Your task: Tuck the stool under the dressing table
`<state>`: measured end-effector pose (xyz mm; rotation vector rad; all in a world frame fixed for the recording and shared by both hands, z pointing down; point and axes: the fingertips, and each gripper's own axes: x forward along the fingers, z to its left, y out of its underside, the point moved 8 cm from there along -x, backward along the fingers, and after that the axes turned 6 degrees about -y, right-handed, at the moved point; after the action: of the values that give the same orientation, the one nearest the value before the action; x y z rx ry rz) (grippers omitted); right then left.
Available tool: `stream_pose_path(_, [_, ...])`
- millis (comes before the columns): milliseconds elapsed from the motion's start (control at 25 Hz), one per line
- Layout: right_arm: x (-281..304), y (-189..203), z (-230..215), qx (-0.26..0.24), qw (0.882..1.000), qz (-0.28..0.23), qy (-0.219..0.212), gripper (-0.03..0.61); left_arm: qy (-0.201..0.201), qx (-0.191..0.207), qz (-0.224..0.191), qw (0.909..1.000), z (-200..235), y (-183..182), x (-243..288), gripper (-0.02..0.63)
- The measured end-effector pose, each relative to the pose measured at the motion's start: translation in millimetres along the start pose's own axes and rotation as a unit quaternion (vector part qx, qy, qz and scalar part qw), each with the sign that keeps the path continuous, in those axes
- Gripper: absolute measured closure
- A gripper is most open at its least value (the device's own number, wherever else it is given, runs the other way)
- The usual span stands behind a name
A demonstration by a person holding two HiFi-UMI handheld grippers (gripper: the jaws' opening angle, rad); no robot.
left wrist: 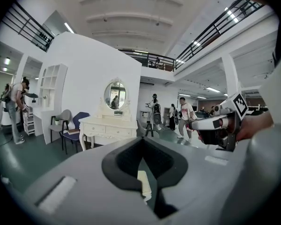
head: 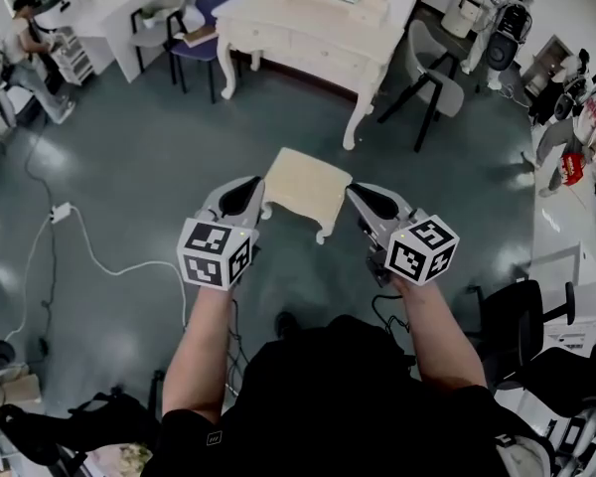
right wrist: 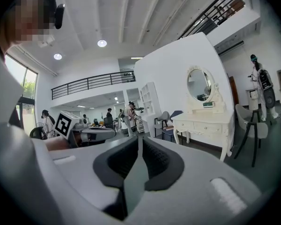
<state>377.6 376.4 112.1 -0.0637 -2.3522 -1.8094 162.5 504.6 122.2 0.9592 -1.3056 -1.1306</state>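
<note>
Only partway: stool (head: 308, 185) is mid-room, well short of the dressing table (head: 308, 38).
Left tongs (head: 258, 203) clench its left edge; right tongs (head: 355, 192) slightly parted, gripping nothing.

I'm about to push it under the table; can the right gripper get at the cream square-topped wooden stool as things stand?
Probably yes. The right gripper sits close beside the right edge of the cream square-topped wooden stool, with nothing between them.
</note>
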Motion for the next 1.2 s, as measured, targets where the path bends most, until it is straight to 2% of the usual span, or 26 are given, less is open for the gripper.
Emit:
stream_pose_path(400, [36.7, 7.5, -31.3, 0.023, 1.000, 0.007, -0.008, 0.526, 0.009, -0.026, 0.026, 0.9993, 33.1, 10.2, 38.4, 0.595])
stream_pose_path(640, [60.1, 1.7, -76.6, 0.031, 0.999, 0.010, -0.021, 0.522, -0.001, -0.029, 0.028, 0.9992, 47.4, 3.3, 77.3, 0.595])
stream_pose_path(920, [97.0, -18.0, -128.7, 0.023, 0.998, 0.013, -0.063, 0.479, -0.013, -0.034, 0.039, 0.9986, 66.4, -13.6, 133.4, 0.595])
stream_pose_path(1200, [115.3, -28.6, -187.6, 0.029, 0.995, 0.019, -0.088, 0.466, -0.026, -0.038, 0.057, 0.9973, 76.4, -28.3, 190.1, 0.595])
